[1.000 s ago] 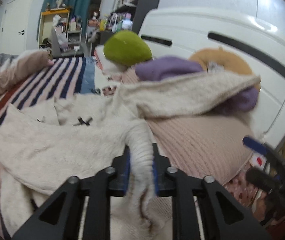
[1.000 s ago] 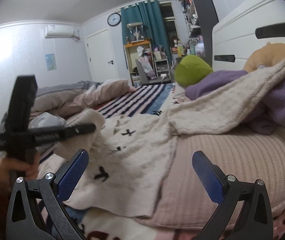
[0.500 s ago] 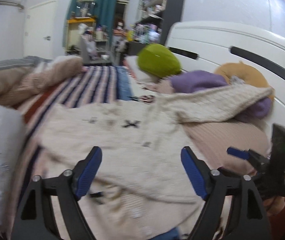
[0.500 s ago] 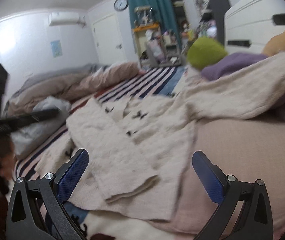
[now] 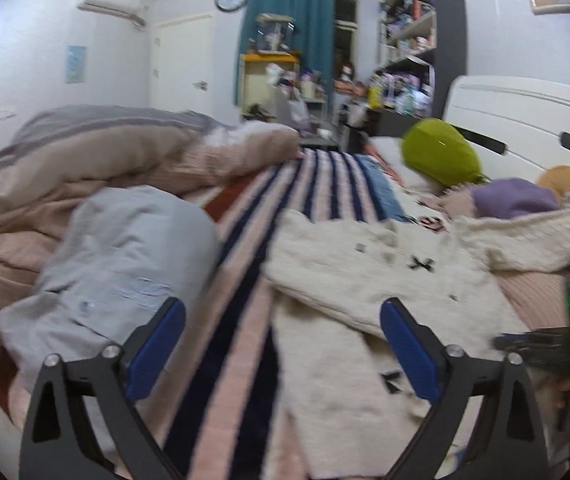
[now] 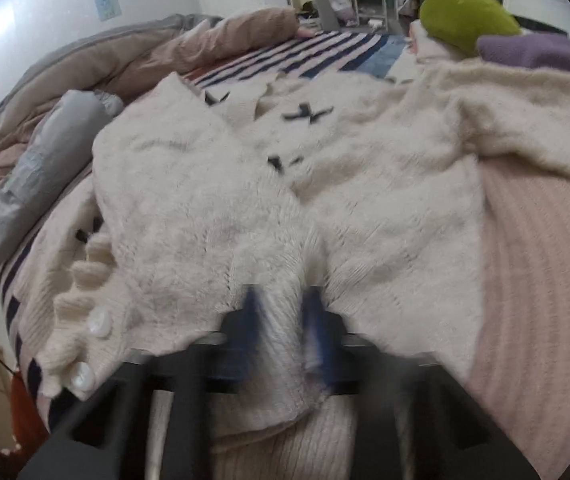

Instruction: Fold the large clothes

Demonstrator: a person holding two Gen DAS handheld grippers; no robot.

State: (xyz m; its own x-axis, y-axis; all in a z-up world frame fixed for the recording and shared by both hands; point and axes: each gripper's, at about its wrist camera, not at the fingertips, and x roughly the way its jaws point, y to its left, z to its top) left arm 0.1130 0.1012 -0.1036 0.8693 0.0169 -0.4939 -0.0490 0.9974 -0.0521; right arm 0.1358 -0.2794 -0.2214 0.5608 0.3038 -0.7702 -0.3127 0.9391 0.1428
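- Cream knitted cardigan (image 6: 325, 168), fluffy, with small black bows and pearly buttons, lies spread over a striped bed cover (image 5: 245, 300), one sleeve draped up toward a purple pillow (image 5: 513, 200)
- Risk: the right gripper (image 6: 283, 320) pinches only a narrow ridge of the loose knit near its front edge; a quick lift would likely stretch the fabric or let it slide out, spoiling the fold
- Risk: the draped sleeve could drag on the pillows and pull the garment crooked if the body is moved alone
- Right gripper sits low against the bed, pointing along the cardigan, its blue pads closed tight on the bunched knit; this view is blurred
- Left gripper (image 5: 283, 348) hovers above the bed, tilted slightly down, jaws spread wide and holding nothing, aimed at the stripes just left of the cardigan
- Grey folded garment (image 5: 125, 264) rests to the left, beside a rumpled pink duvet (image 5: 105, 172)
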